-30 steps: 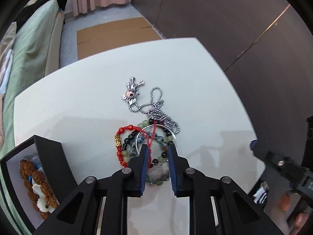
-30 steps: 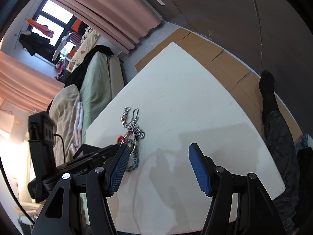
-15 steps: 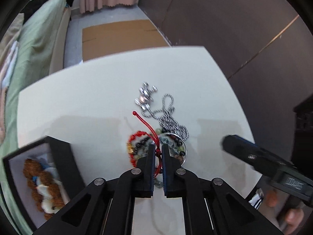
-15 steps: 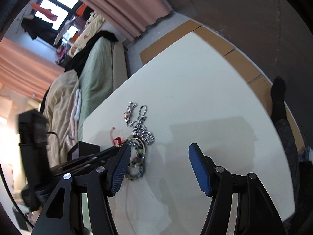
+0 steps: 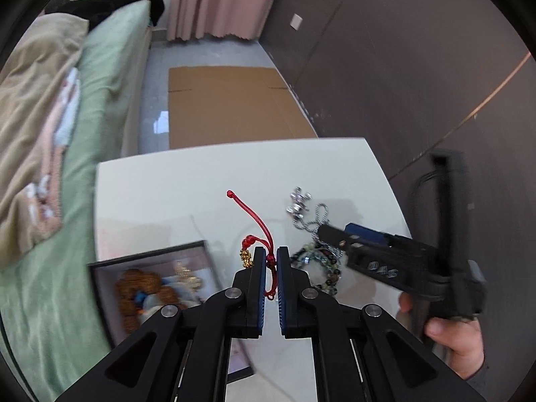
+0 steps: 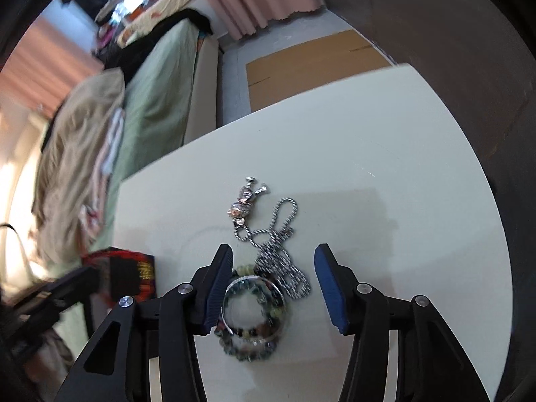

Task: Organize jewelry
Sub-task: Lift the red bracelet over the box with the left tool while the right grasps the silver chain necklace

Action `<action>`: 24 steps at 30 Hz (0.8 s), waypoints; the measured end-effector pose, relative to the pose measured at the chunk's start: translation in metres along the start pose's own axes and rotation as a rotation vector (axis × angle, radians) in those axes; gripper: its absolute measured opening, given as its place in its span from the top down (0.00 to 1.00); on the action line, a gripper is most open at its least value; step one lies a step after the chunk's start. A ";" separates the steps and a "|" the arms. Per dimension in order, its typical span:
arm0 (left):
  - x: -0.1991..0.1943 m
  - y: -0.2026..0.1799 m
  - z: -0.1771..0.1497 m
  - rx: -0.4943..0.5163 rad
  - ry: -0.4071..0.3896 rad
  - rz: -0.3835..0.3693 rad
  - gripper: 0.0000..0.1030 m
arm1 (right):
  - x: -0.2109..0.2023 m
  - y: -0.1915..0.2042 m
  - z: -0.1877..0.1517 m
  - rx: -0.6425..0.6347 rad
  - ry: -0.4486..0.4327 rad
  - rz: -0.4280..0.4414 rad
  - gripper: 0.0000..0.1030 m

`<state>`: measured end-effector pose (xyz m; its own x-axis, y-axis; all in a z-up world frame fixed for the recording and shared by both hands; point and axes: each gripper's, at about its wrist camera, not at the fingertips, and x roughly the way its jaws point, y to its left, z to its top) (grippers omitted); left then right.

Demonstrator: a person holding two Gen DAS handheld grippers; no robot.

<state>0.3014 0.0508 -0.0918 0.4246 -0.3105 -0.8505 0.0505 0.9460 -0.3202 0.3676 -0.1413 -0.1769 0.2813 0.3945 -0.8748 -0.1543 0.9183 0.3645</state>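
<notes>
Red cord bracelet was pinched tight in the left hand-held gripper, up off the tabletop near the box at its left edge. The right hand-held gripper was spread but had just been closing around the bead bracelet. The thin cord might slip out and miss the box.

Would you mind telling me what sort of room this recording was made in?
Most likely a bedroom: a bed with green bedding stands beside the white table, pink curtains hang to the floor, and clothes lie piled on the bed.
</notes>
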 end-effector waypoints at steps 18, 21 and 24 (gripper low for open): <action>-0.070 0.045 -0.012 -0.077 -0.113 -0.009 0.94 | -0.029 0.021 0.003 -0.053 -0.067 0.036 0.96; -0.080 0.048 -0.013 -0.080 -0.132 -0.012 0.94 | -0.054 0.037 0.007 -0.075 -0.114 0.067 0.96; -0.091 0.051 -0.014 -0.083 -0.153 -0.015 0.94 | -0.087 0.054 0.009 -0.101 -0.181 0.107 0.96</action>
<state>0.2526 0.1262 -0.0365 0.5571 -0.3006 -0.7741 -0.0146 0.9285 -0.3710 0.3434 -0.1256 -0.0777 0.4217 0.4974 -0.7582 -0.2842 0.8665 0.4104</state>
